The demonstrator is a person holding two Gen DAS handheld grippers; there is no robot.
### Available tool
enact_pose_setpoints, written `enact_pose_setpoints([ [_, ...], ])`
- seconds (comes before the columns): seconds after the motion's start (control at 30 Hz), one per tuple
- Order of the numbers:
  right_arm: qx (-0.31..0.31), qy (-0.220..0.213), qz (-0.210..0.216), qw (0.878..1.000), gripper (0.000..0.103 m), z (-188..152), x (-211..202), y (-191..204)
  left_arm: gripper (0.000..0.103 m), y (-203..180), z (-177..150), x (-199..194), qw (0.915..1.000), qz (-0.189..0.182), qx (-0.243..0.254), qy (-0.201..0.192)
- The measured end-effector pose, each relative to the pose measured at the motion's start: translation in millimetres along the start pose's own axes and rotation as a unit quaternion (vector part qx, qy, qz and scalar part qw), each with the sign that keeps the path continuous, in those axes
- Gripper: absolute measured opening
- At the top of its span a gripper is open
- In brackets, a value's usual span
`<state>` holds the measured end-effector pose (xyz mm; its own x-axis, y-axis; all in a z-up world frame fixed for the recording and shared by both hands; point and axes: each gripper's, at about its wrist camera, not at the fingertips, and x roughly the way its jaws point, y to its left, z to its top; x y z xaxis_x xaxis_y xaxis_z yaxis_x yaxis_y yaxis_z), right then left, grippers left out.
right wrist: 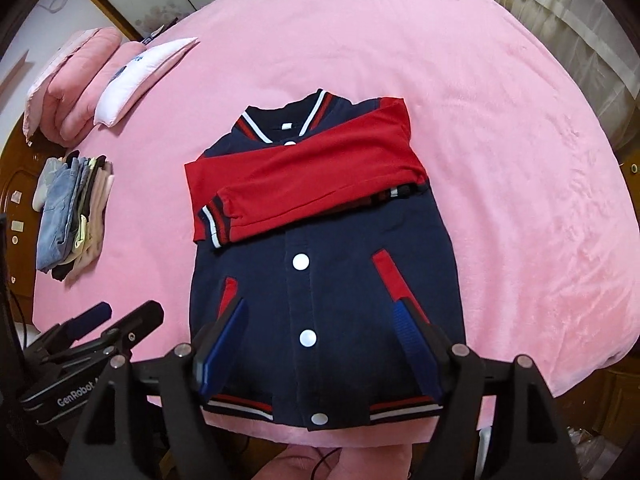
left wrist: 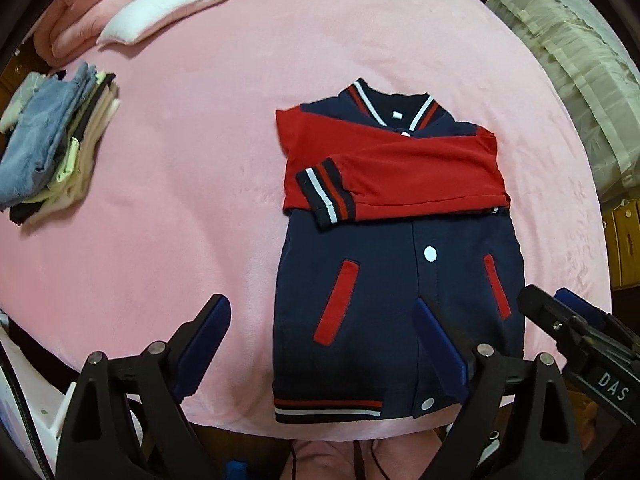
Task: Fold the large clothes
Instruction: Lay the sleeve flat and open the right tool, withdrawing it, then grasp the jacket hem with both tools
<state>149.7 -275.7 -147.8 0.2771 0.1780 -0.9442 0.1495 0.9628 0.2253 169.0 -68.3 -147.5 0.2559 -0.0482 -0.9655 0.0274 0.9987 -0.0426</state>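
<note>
Grippers hang side by side, pointing steeply down over the near edge of the pink bed (left wrist: 168, 152): the left gripper (left wrist: 322, 322) and the right gripper (right wrist: 322, 330) both stand spread, nothing between their pads. Below them the navy jacket (right wrist: 340, 280) lies flat, front up, hem nearest, red sleeves (right wrist: 304, 176) crossed over the chest; farther left sit a stack of folded clothes (left wrist: 52, 144) and pillows (right wrist: 104, 80)

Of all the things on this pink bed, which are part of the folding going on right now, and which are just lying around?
Part of the job:
- navy and red jacket, sleeves already crossed over its chest
- left gripper, open above it
- right gripper, open above it

Just lying about:
- stack of folded clothes
- white pillow
- folded pink quilt
- pink blanket underneath
</note>
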Motion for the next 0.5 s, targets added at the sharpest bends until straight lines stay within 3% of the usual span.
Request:
enact_pose_setpoints([
  [0.17, 0.001, 0.001, 0.007, 1.0, 0.075, -13, 2, -4, 0.091, -1, -14, -1, 1.0, 0.002, 0.0, 0.0],
  [0.5, 0.016, 0.026, 0.03, 0.999, 0.075, -58, 16, -41, 0.091, 25, -65, 34, 0.9975, -0.022, -0.047, 0.047],
])
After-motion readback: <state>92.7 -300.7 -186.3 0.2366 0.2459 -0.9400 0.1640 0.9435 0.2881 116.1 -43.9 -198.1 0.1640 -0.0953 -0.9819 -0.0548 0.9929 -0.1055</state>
